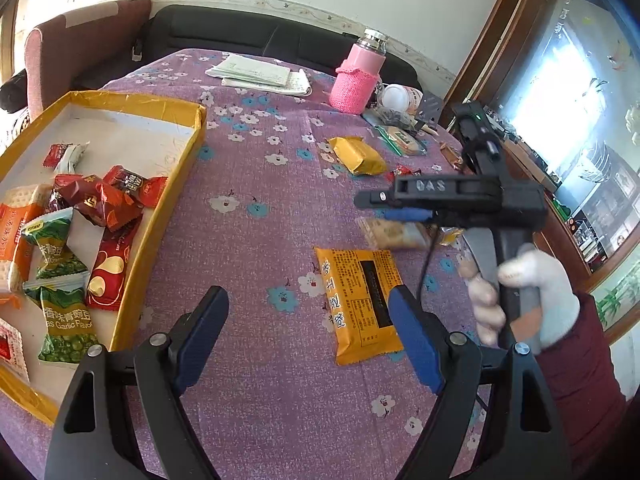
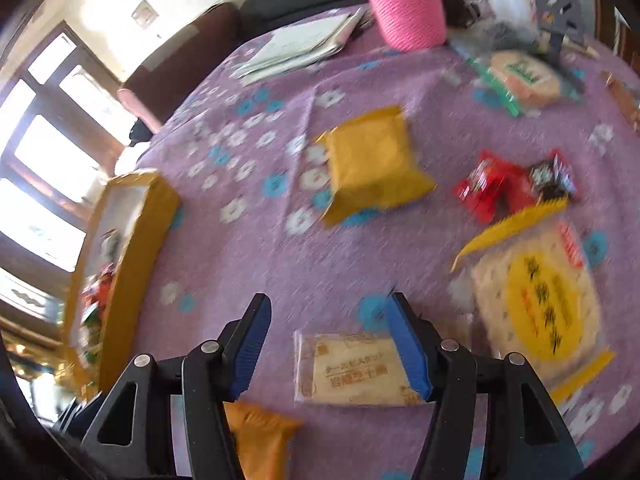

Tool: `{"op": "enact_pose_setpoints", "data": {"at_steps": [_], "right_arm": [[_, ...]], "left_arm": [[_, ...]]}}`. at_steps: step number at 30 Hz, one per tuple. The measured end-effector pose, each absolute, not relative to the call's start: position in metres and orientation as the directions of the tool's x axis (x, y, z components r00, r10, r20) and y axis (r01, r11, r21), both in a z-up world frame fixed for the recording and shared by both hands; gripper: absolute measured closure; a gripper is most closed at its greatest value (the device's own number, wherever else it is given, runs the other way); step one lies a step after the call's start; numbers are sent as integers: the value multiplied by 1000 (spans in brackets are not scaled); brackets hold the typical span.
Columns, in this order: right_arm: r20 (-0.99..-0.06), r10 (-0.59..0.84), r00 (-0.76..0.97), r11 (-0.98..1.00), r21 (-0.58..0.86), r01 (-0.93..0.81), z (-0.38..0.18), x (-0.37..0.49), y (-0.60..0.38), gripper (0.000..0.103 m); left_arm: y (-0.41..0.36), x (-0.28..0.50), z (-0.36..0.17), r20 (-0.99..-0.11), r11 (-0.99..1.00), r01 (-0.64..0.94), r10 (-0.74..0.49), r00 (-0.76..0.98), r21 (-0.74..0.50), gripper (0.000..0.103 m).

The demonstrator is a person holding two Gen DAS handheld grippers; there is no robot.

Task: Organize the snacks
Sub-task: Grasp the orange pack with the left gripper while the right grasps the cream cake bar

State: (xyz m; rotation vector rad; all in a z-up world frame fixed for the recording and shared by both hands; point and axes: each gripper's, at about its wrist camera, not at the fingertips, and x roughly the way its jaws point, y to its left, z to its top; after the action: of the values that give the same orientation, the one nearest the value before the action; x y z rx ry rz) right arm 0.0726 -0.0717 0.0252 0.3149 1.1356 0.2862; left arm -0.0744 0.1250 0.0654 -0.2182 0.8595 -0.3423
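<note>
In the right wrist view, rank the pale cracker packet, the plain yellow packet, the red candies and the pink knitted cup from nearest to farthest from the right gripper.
From the right gripper:
1. Pale cracker packet, flat between the open fingers.
2. Plain yellow packet, ahead, mid-table, and red candies, ahead to the right; too close to call.
3. Pink knitted cup, at the far edge.

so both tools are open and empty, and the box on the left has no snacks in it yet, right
Not quite. The box already holds snacks: red, green and orange packets lie inside it, as the left wrist view shows. The rest holds: the left tool and the right tool are both open and empty, with more packets loose on the purple cloth.
</note>
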Motion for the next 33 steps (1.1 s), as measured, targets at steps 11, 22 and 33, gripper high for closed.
{"op": "enact_pose_setpoints", "data": {"at_steps": [11, 22, 33], "right_arm": [[-791, 361, 493, 932, 319, -171, 34, 11, -86, 31], [-805, 317, 501, 944, 215, -252, 24, -13, -77, 32], [-792, 224, 568, 973, 152, -171, 22, -14, -95, 51]], "left_arm": [[126, -78, 65, -698, 909, 192, -408, 589, -369, 21], [107, -76, 61, -725, 914, 204, -404, 557, -352, 21], [60, -63, 51, -765, 925, 267, -375, 525, -270, 21]]}}
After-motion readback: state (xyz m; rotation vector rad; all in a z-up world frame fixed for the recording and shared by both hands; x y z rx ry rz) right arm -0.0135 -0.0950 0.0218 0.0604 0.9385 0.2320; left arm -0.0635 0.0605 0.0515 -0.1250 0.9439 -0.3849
